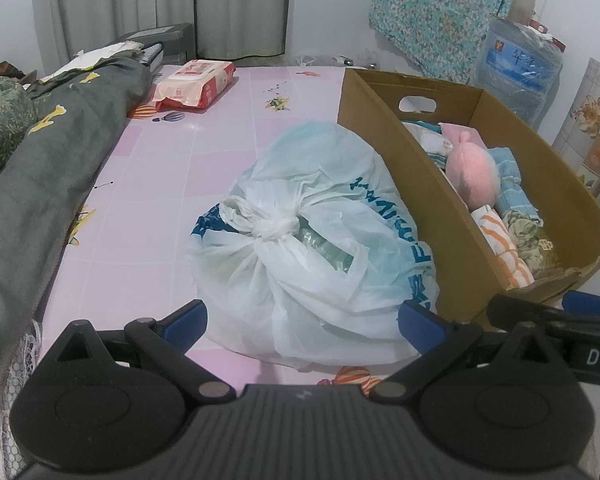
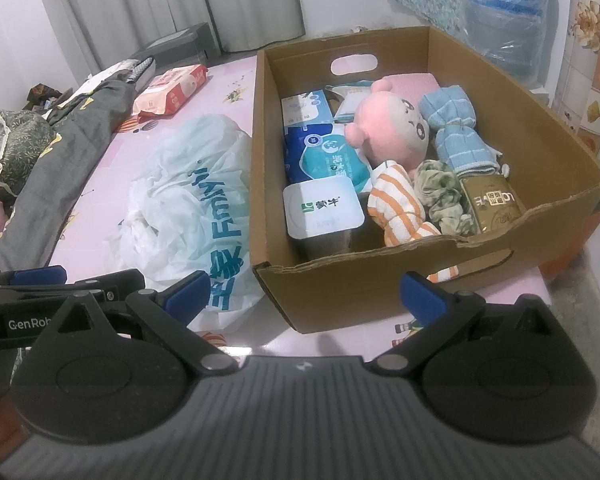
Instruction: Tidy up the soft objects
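Note:
A knotted white plastic bag (image 1: 300,248) with blue lettering lies on the pink bed sheet, just left of a cardboard box (image 1: 424,184). The box (image 2: 340,292) holds a pink plush doll (image 2: 392,128), a blue towel roll (image 2: 456,136), an orange-striped cloth (image 2: 400,208), a green patterned cloth (image 2: 440,192), wipe packs (image 2: 324,152), a white tub (image 2: 320,208) and a gold tin (image 2: 492,204). My left gripper (image 1: 304,324) is open and empty, right before the bag. My right gripper (image 2: 304,292) is open and empty at the box's near wall.
A grey quilt (image 1: 48,168) lies along the left side. A red and white wipes pack (image 1: 196,84) sits at the far end of the bed. A water jug (image 1: 516,64) stands behind the box. Curtains (image 1: 172,4) hang at the back.

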Motion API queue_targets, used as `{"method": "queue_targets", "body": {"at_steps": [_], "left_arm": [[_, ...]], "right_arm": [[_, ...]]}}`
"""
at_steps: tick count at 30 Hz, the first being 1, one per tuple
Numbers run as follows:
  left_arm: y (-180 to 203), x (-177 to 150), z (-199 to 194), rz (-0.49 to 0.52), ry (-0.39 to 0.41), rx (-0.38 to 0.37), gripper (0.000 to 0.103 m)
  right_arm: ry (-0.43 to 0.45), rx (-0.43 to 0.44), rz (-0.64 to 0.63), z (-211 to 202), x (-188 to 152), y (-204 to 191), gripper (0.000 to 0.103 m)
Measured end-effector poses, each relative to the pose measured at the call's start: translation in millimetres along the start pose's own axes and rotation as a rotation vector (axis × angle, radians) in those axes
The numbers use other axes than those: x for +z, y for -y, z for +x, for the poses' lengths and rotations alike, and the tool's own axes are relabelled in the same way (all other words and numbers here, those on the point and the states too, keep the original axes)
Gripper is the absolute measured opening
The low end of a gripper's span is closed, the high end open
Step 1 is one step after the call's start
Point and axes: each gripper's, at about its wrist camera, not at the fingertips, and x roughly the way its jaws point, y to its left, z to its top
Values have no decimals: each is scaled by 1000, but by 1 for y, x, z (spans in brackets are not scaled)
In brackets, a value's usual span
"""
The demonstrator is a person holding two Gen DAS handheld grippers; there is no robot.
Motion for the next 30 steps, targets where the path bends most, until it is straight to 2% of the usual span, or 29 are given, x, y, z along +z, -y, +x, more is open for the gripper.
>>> {"method": "queue_targets", "body": {"at_steps": [30], "left_arm": [[-2,3,-4,-22,8,2,103]], "right_arm": [[21,7,-16,-5,11,4,102]]}}
